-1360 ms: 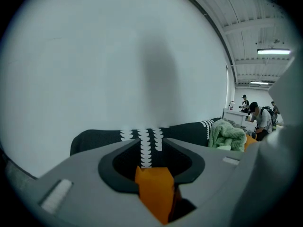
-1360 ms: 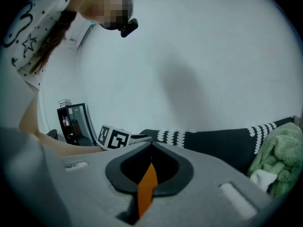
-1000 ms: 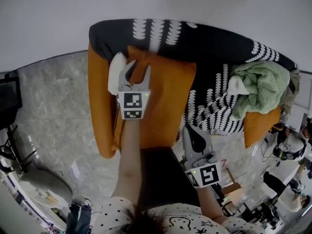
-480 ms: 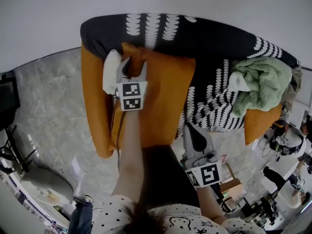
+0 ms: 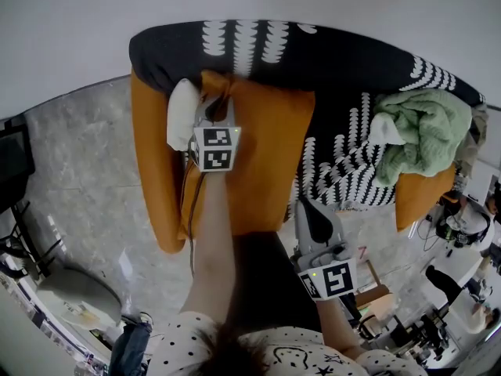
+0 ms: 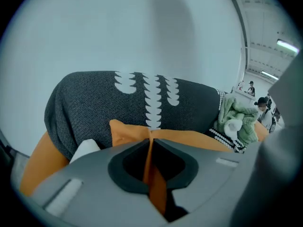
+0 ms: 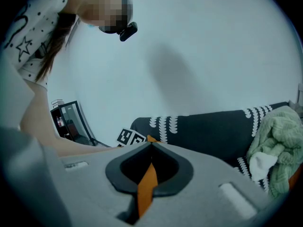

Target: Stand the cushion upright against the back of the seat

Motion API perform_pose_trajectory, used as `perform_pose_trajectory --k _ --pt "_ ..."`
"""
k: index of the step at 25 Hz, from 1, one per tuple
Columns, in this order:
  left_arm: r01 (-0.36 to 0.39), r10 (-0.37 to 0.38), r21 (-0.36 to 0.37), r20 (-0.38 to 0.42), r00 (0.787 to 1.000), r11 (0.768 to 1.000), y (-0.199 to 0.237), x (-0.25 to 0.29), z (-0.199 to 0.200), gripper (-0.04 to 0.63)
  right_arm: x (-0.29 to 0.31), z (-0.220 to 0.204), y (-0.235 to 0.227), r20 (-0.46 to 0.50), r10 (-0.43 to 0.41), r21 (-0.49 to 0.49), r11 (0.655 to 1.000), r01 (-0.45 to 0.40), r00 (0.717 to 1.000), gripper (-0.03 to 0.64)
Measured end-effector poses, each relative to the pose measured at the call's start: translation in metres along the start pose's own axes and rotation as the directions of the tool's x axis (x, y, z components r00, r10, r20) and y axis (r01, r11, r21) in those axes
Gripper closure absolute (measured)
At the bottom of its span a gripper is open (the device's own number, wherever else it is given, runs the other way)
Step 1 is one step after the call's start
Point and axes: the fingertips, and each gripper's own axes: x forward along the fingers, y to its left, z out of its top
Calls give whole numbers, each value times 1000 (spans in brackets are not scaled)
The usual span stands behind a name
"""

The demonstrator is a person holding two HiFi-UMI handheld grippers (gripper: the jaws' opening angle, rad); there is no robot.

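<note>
The left hand-held gripper [image 5: 214, 110] is closing its jaws on the top corner of the orange cushion [image 5: 266, 159]. The cushion rests on the seat with its top edge at the dark sofa back [image 5: 337, 61]. The right hand-held gripper [image 5: 310, 210] hangs clenched beside it, seemingly on nothing.

- No words, brand names or numbers can be read anywhere.
- Black-and-white square coded markers, not letters, stand on the white cube [image 5: 215, 148] of the left gripper [image 5: 217, 108] and on the white cube [image 5: 329, 279] of the right gripper [image 5: 307, 208].
</note>
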Motion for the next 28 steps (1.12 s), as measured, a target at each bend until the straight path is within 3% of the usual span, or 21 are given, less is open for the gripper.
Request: perform_pose_trajectory --k 9,14,22,28 --pt "-2 2 -2 82 997 1000 -6 -22 22 584 0 1 -1 5 -5 -4 1000 5 1000 618" --pt "32 -34 13 139 990 999 -30 -43 51 584 -2 17 3 30 6 -16 1000 -5 1000 618" --pt "67 -78 54 249 965 996 -69 -73 99 586 -11 41 5 68 11 -32 999 -9 998 618" --pt "47 -65 63 327 943 997 -64 -91 134 586 -13 49 14 89 20 -38 999 -17 996 618"
